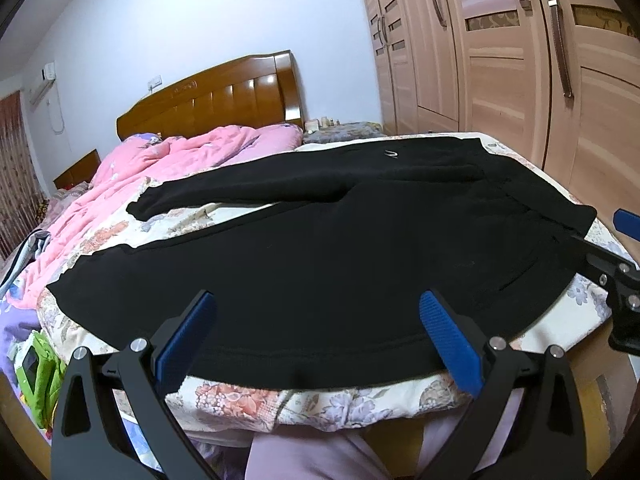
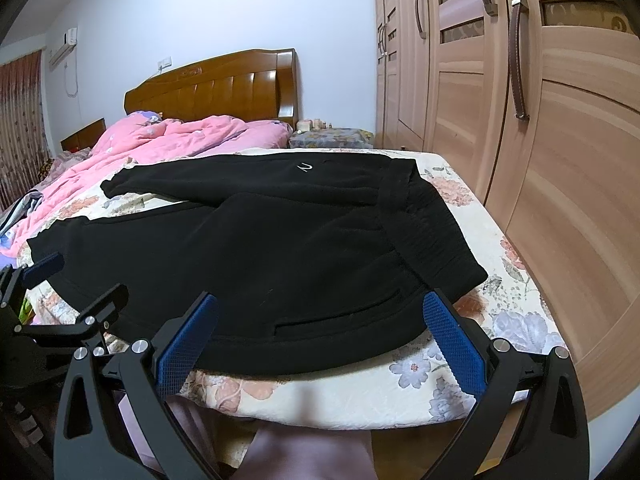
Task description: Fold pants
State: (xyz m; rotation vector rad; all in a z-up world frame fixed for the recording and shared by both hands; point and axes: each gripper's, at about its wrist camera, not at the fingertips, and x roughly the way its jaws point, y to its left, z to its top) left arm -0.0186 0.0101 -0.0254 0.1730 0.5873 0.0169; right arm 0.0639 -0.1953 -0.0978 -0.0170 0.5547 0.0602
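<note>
I see the black pants (image 1: 320,240) spread flat on the floral bedspread (image 2: 500,320). Both my left gripper (image 1: 316,336) and right gripper (image 2: 320,336) gape, holding nothing; only the right view shows the waistband (image 2: 424,224) clearly.

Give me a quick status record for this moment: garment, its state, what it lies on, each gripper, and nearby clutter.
garment: black pants
state: laid flat, two legs apart toward the left, waistband toward the right; no fold made
surface: floral bedspread at the bed's near edge
left gripper: open, at the pants' near hem, holding nothing
right gripper: open, near the pocket slit, holding nothing
nearby: pink quilt beyond the legs; wardrobe to the right
</note>
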